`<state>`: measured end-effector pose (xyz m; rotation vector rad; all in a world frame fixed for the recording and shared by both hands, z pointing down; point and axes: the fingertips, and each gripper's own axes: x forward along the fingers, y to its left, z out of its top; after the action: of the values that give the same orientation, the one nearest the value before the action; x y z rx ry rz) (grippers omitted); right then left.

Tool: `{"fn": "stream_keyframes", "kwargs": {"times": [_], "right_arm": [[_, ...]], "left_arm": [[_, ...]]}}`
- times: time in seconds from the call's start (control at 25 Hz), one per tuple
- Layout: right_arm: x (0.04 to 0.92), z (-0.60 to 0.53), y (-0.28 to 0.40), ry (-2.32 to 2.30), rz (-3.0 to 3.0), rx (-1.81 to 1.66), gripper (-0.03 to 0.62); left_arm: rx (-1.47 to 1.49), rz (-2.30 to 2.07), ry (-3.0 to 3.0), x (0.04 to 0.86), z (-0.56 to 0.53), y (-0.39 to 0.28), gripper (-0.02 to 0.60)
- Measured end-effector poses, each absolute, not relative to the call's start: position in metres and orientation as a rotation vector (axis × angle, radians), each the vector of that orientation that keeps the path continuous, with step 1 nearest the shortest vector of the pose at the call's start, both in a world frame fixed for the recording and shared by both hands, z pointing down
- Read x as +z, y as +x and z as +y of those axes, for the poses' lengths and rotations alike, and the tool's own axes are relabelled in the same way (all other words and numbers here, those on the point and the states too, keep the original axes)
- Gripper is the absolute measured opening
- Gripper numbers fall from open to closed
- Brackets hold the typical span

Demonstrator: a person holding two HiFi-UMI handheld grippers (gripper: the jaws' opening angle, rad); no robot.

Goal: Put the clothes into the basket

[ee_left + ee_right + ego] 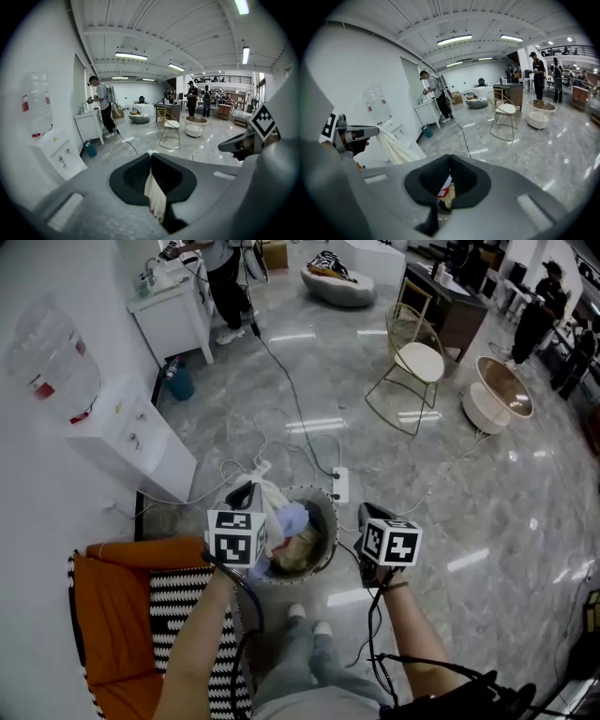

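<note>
A round dark basket (329, 521) stands on the grey floor just ahead of me, with lilac and tan clothes (292, 521) inside it. My left gripper (251, 495) hangs over the basket's left rim, shut on a cream-white garment (273, 503). In the left gripper view that gripper (150, 158) has the cream garment (155, 192) pinched between the closed pads. My right gripper (369, 521) hovers at the basket's right side. In its own view the right gripper (449, 160) is closed on a small white, red and tan piece of clothing (444, 191). The left gripper (369, 131) and its cream garment (396, 147) also show there.
An orange sofa (111, 610) with a black-and-white striped throw (184, 601) sits at my left. A water dispenser (127, 432) stands by the wall. A power strip (340, 484) and cables lie behind the basket. A gold wire chair (413, 360) and people are farther off.
</note>
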<state>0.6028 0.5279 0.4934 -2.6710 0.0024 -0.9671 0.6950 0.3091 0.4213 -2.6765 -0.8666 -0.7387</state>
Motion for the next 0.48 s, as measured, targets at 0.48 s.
{"fn": "stream_keyframes", "kwargs": {"times": [0.48], "right_arm": [[0.557,0.508,0.608,-2.623,-0.035,-1.116,0.003]], "left_arm": [[-1.055,-0.868,-2.658,0.556,0.283,0.68,0.02]]}}
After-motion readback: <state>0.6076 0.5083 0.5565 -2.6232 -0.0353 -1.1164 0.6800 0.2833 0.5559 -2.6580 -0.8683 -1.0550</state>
